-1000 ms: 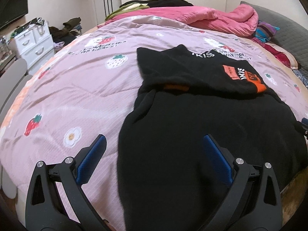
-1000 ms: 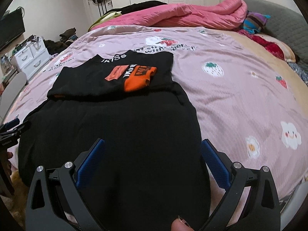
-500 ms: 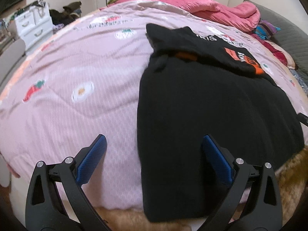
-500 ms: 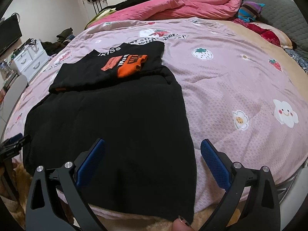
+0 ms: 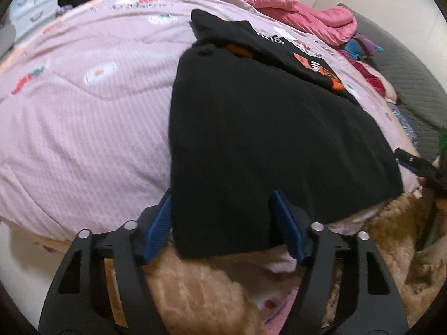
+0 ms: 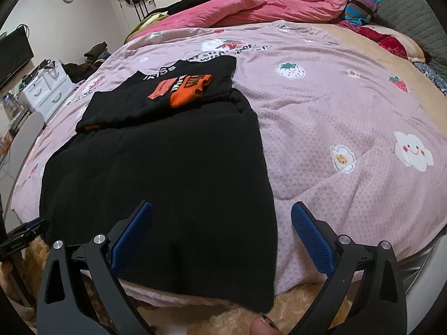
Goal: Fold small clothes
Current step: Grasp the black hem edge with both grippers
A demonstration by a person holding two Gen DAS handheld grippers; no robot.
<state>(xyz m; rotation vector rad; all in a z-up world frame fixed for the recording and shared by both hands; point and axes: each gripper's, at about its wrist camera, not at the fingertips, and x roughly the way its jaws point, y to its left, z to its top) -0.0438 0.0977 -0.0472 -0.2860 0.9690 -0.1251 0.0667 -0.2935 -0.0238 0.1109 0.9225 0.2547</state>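
Black garment (image 5: pixel 265 128): I see it spread flat on the pink bedspread (image 5: pixel 83 117), its near hem hanging over the bed's edge toward me.
Folded top (image 6: pixel 167 92): a black piece with orange patches and white lettering, lying at the far end of the black garment and overlapping it.
Left tongs (image 5: pixel 223 223): I have them at the garment's near left corner; the jaws have just been closing, with the corner of the cloth between them. The left blue pad (image 5: pixel 160 223) sits right at the cloth's edge; I cannot tell whether the pads press on it yet.
Right tongs (image 6: pixel 222 237): jaws wide apart, straddling the garment's near right edge, one pad over the black cloth, the other over the bedspread; nothing clamped.
Fingertip (image 6: pixel 261 328): one shows at the bottom of the right view.
Pink quilt (image 6: pixel 265 5): bunched up at the far side of the bed.
White drawers (image 6: pixel 47 89): standing left of the bed.
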